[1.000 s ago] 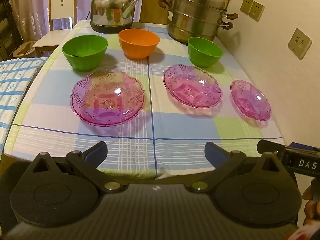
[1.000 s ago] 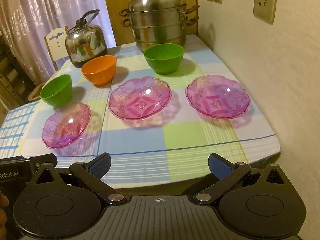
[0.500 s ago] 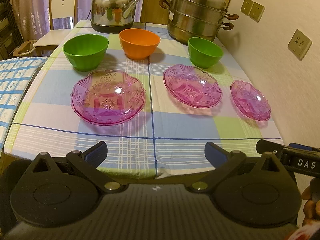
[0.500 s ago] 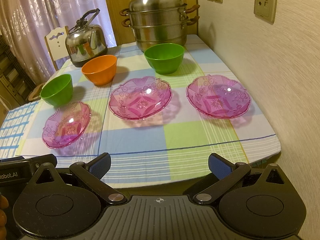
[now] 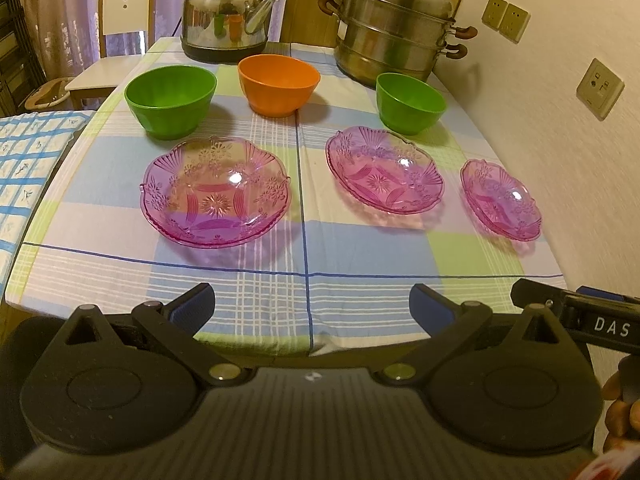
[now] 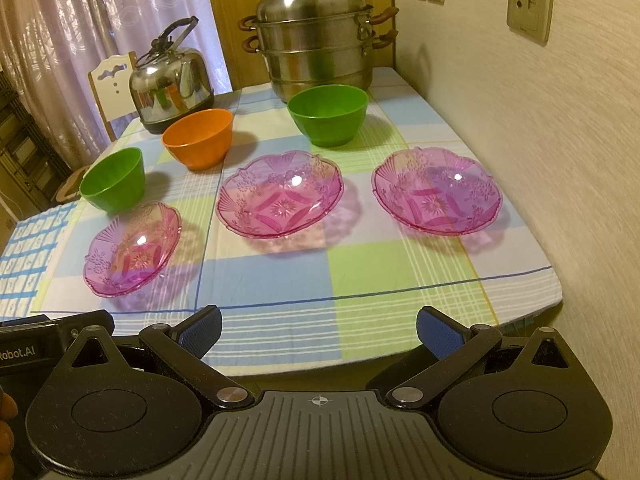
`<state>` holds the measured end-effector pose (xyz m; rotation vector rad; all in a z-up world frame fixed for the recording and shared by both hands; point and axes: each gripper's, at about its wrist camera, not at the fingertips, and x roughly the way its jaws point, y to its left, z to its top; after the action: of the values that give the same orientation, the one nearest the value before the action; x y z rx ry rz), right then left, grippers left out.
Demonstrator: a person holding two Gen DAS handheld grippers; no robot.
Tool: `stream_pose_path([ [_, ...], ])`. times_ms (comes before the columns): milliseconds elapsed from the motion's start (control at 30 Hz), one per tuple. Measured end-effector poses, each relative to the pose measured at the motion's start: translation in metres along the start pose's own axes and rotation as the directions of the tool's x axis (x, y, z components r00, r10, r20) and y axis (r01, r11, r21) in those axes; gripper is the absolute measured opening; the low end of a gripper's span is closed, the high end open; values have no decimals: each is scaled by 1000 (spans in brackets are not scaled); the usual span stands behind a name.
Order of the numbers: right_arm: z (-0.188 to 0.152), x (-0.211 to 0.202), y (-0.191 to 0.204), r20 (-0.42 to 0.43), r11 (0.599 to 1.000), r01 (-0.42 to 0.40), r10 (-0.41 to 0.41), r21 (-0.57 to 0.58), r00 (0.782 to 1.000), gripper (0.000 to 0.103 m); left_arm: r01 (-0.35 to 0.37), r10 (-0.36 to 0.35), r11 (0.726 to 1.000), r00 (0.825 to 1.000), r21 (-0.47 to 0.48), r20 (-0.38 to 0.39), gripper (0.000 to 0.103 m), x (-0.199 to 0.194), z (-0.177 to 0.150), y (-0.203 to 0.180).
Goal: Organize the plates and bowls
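Approach stage: left tool [image 5: 310,306] and right tool [image 6: 318,330] both spread and empty, held short of the counter [image 5: 360,292] edge. Three pink plates lie apart in a near row: left plate [image 5: 215,193], middle plate [image 5: 385,175], right plate [image 6: 436,191]. Behind stand two green bowls [image 5: 171,100] [image 6: 328,114] and an orange bowl [image 5: 279,84]. Likely best first grasp: a rim, jaws straddling the scalloped edge; rim thickness is hard to judge. Lift level before stacking.
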<state>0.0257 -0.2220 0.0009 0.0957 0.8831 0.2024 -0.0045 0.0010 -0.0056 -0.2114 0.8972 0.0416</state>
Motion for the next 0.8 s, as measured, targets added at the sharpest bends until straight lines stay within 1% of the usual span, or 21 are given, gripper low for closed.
stream_pose_path([
  [800, -2, 3, -2, -3, 1000, 1, -1, 4, 1000, 103, 6, -6, 1000, 1000, -11, -5, 103, 3, 0, -2],
])
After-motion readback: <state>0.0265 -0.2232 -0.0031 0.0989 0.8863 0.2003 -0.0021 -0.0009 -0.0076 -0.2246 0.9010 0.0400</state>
